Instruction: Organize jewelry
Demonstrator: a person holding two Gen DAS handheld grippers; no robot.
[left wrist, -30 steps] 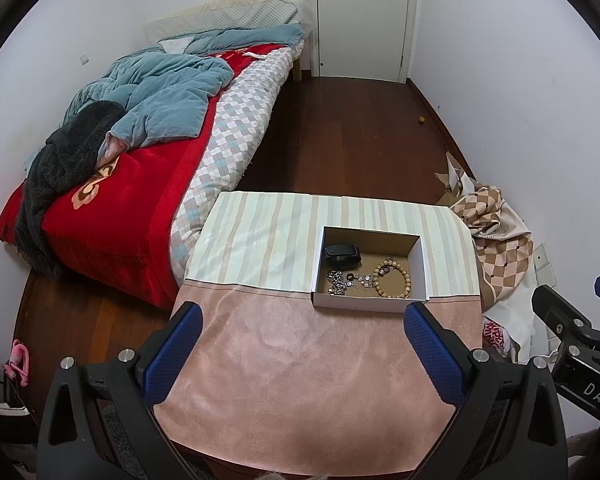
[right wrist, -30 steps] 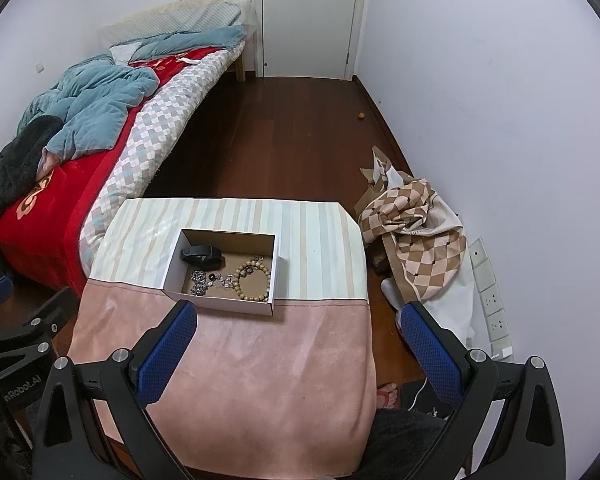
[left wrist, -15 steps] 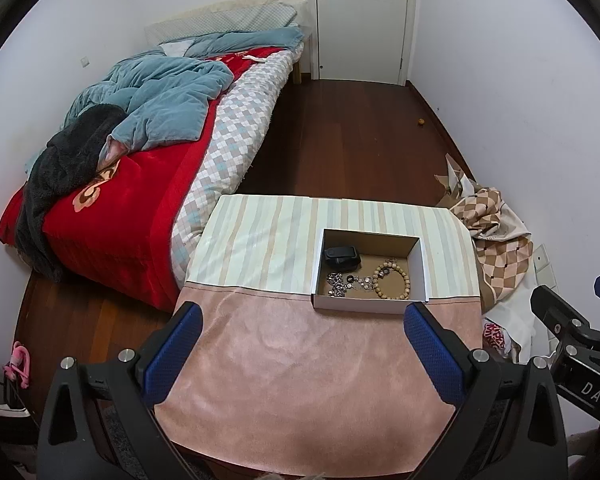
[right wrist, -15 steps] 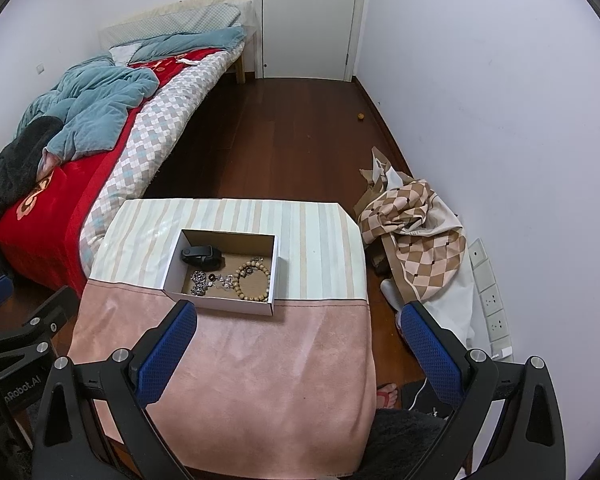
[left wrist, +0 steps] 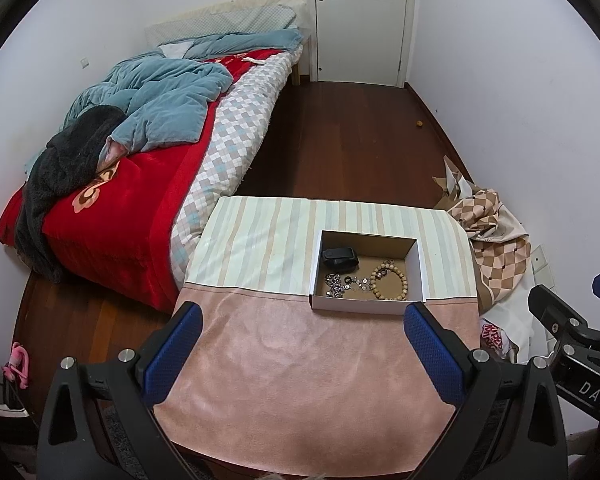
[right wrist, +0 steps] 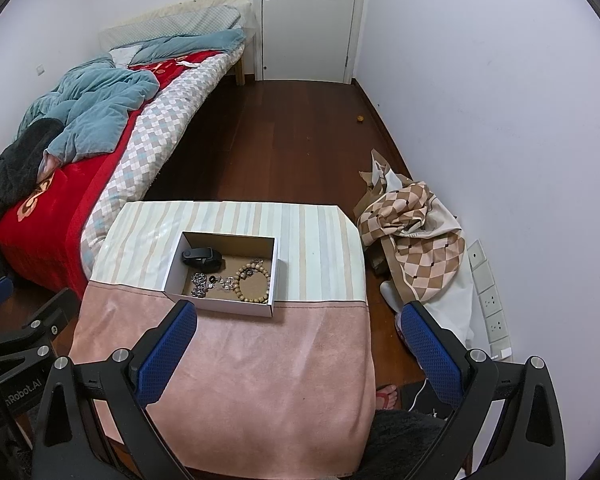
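Nothing of note has shifted across the last second: box, contents and both tools sit as they did, with only a slight drift of the views.

Jewelry: all inside one open cardboard box [left wrist: 366,307], ahead of both tools on the table [left wrist: 300,380]. Contents: a wooden bead bracelet [left wrist: 389,281] at the right, a tangled silver chain piece [left wrist: 342,283] at the near left, touching or nearly touching the beads, and a black band or watch-like item [left wrist: 339,258] at the far left corner. No dividers visible.

Left hand-held gripper [left wrist: 300,354]: spread wide, holding nothing, short of the box. Right hand-held gripper [right wrist: 298,350]: likewise spread and empty, the box ahead to its left.

Stage: the pieces already lie gathered in the box, yet chain and beads crowd together. This fits either jewelry awaiting sorting or jewelry just put away; the views do not settle which.

Surroundings: bed [left wrist: 112,184] to the left, crumpled checked cloth [right wrist: 414,236] on the floor to the right.
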